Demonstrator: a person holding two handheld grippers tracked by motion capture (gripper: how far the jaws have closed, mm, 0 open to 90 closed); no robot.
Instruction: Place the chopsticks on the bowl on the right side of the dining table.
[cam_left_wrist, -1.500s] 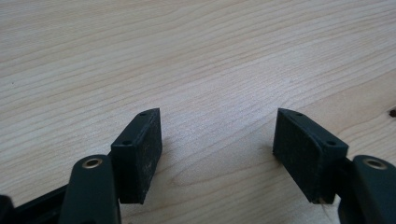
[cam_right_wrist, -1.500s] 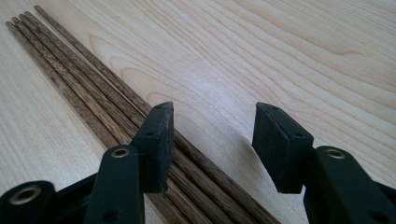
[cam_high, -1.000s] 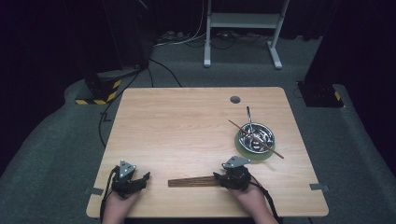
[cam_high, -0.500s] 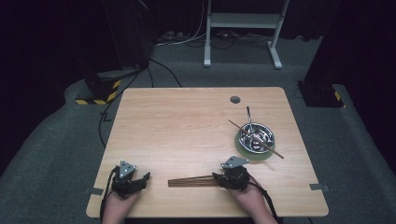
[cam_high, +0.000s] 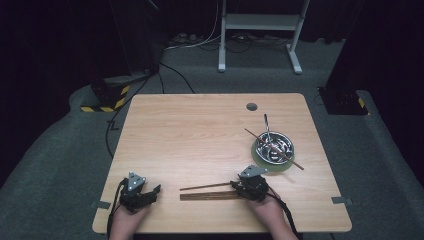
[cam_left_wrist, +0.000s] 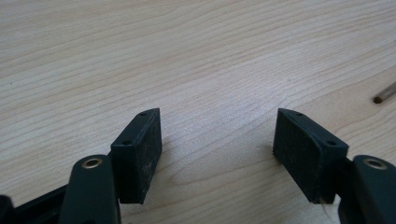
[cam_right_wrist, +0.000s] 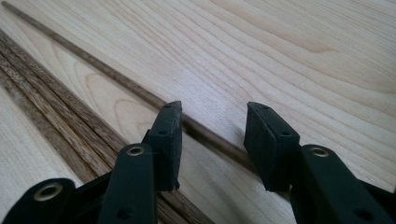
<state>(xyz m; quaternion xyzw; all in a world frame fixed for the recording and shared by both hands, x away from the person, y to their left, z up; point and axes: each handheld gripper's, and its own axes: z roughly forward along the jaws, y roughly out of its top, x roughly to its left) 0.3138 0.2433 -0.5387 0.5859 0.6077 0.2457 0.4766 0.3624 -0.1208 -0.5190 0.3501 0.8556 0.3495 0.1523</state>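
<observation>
Thin brown chopstick (cam_right_wrist: 140, 95) flat on table, angled away from dark wooden bundle (cam_high: 207, 196) alongside.

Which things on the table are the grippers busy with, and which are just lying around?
Part of the job:
- thin brown wooden stick, lying between the jaws of the right gripper, which have just been closing
- bundle of dark wooden chopsticks beside it

Just lying about:
- shiny metal bowl of utensils on a green round mat
- left gripper, open over bare light wooden table
</observation>
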